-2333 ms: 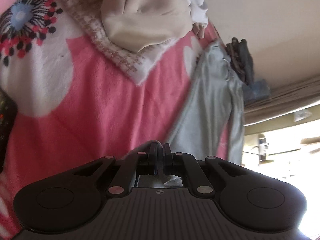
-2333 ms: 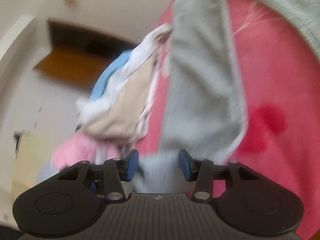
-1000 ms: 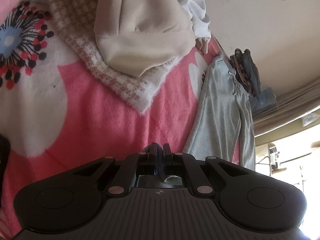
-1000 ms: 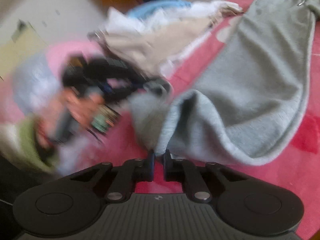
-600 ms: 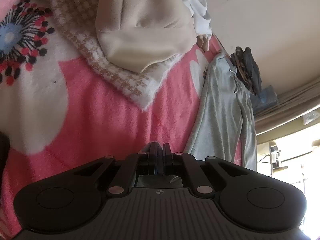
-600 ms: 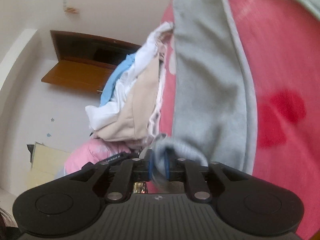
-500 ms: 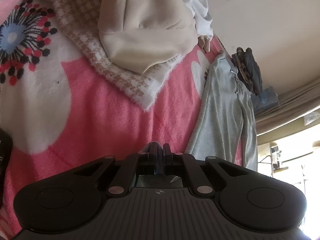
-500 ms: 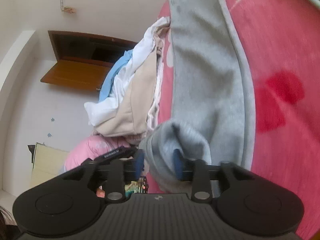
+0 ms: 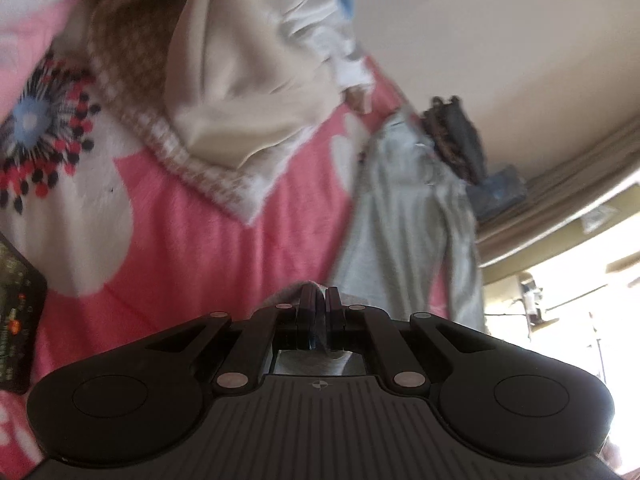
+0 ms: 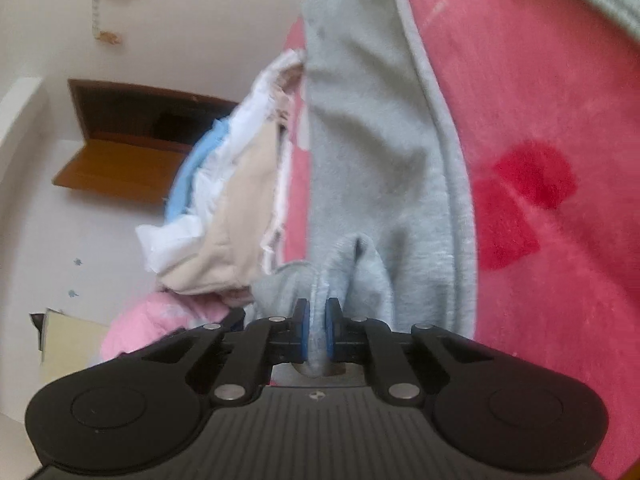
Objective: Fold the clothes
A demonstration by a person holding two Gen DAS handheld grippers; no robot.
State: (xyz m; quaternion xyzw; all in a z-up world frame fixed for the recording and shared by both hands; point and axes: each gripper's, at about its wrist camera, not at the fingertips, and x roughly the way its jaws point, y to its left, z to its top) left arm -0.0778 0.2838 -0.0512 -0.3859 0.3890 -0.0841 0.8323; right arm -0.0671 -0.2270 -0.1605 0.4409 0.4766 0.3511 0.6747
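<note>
Grey garment pinched at two points over the pink blanket

Pink blanket [image 9: 200,248] covers the bed and fills most of both views; it is fleecy, with big white flower shapes, a blue-centred flower ringed in red and dark dots at the left, and red patches [image 10: 524,200] under the right wrist camera. On it lies the grey garment [image 10: 372,152], a soft sweatshirt-like fabric stretched long, running from the near edge away toward the far wall, with a paler hem along its right side. Left of it sits a pile of clothes [image 9: 240,92]: a cream piece on top of a brown-and-white checked one, with white and light blue cloth behind. Beyond the far end of the grey garment a small dark bundle [image 9: 456,140] rests against the wall, blurred. A brown wooden door [image 10: 132,148] stands open in the pale wall. A dark flat object [image 9: 16,312] lies at the left edge on the blanket; I cannot tell what it is.

The right gripper [image 10: 316,330] has its blue pads pressed together on a bunched fold of the grey garment, which rises in a ridge just ahead of the fingertips. The left gripper [image 9: 319,320] is closed too, with a thin edge of the same grey cloth caught between its fingers, the fabric showing pale beneath them.
</note>
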